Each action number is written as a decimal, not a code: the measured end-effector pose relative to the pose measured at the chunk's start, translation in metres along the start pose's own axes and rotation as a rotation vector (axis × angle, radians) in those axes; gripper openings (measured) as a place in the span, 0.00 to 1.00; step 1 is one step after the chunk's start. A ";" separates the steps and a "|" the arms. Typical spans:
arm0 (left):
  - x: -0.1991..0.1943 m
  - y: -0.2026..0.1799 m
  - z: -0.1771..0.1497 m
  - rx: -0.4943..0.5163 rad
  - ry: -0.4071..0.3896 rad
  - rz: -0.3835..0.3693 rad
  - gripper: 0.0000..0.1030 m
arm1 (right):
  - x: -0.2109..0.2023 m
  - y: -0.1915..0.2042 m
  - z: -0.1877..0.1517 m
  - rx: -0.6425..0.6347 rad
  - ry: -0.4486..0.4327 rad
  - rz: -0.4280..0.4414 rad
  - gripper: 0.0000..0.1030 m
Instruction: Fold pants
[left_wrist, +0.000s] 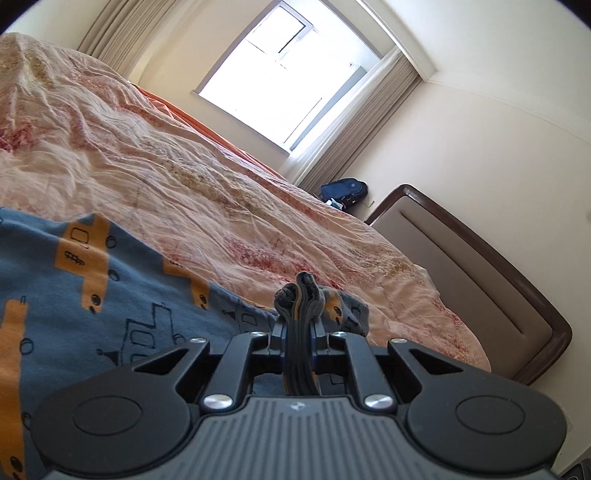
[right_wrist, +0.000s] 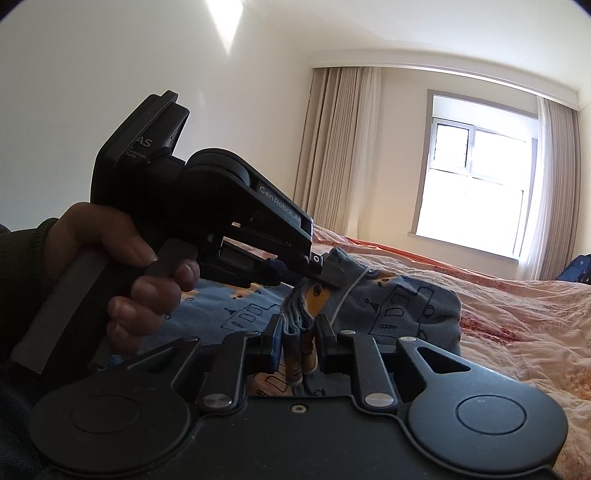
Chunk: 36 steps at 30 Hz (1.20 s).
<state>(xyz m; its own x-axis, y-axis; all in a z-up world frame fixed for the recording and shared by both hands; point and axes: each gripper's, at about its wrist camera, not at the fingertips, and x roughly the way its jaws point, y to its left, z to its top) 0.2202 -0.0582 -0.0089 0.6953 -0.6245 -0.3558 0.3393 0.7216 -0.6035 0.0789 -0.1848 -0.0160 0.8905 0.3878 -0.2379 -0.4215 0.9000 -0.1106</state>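
On the pink floral quilted bedspread (left_wrist: 155, 158), the blue cotton pants with orange blocks and black line-drawn buildings (left_wrist: 110, 295) lay spread flat, near the edge closest to both cameras. Left gripper (left_wrist: 298, 328): black two-finger unit, fingers nearly closed, clamped on a bunched, gathered fold of the pants fabric; the wad stuck up past the fingertips. Right gripper (right_wrist: 299, 330): same build, fingers also pinched in tight on a bunched strip of the same pants, blue and orange cloth squeezed between the pads and hanging down behind them. In the right wrist view, the left gripper (right_wrist: 328, 275) showed from the side, its tip down in the cloth just beyond the right gripper's fingers, so the two grips sat close together on the pants. A person's hand (right_wrist: 129, 258) in a dark sleeve wrapped the left gripper's handle, fingers on the trigger. Rest of the pants lay across the bedspread to either side of the grips, a rounded fold (right_wrist: 417, 306) on the window side. White-framed window (right_wrist: 476, 177) with beige curtains (right_wrist: 340, 140) stood past the bedspread's far side. Brown-framed padded headboard (left_wrist: 476, 280) stood at one end of the bedspread; a dark blue backpack (left_wrist: 345, 192) sat near the corner between headboard and window.
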 end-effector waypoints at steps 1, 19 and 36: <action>-0.003 0.002 0.001 -0.002 -0.006 0.003 0.11 | 0.001 0.003 0.002 0.003 -0.001 0.005 0.20; -0.049 0.024 0.005 -0.030 -0.057 0.116 0.11 | 0.016 -0.008 0.005 0.006 0.020 0.095 0.19; -0.057 0.050 0.008 -0.072 -0.046 0.150 0.11 | 0.023 -0.032 0.010 -0.015 0.064 0.131 0.18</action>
<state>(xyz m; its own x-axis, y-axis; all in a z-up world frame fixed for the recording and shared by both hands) 0.2027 0.0156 -0.0128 0.7636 -0.4957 -0.4138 0.1843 0.7815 -0.5960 0.1141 -0.2025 -0.0078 0.8151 0.4879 -0.3123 -0.5364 0.8393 -0.0888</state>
